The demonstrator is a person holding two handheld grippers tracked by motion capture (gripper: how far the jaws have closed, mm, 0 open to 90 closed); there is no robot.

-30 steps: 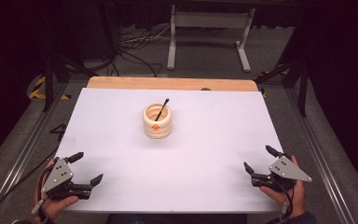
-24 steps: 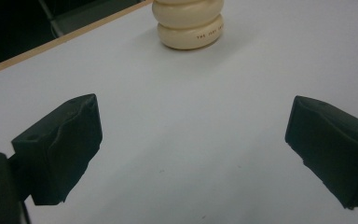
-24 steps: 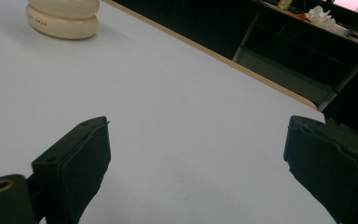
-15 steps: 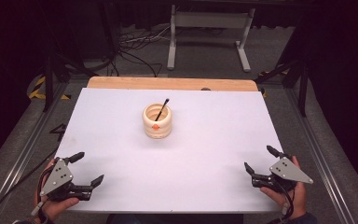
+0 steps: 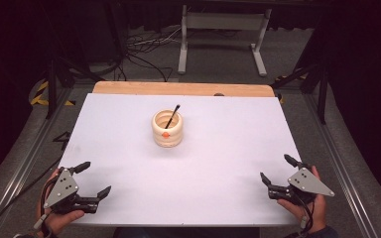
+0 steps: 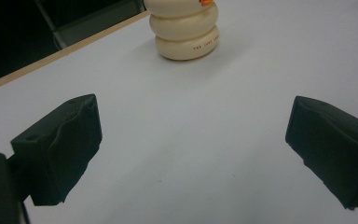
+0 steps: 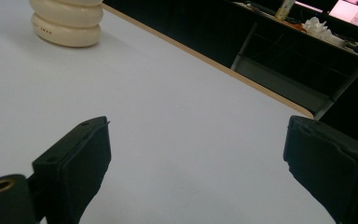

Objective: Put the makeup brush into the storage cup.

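- High view: I am holding the left gripper at the table's near left corner, jaws spread wide, gripping nothing.
- I am holding the right gripper at the near right corner, jaws likewise gaping and empty.
- The cream ringed holder is standing upright at mid-table toward the far edge, well apart from both grippers, with a black stick leaning inside it.
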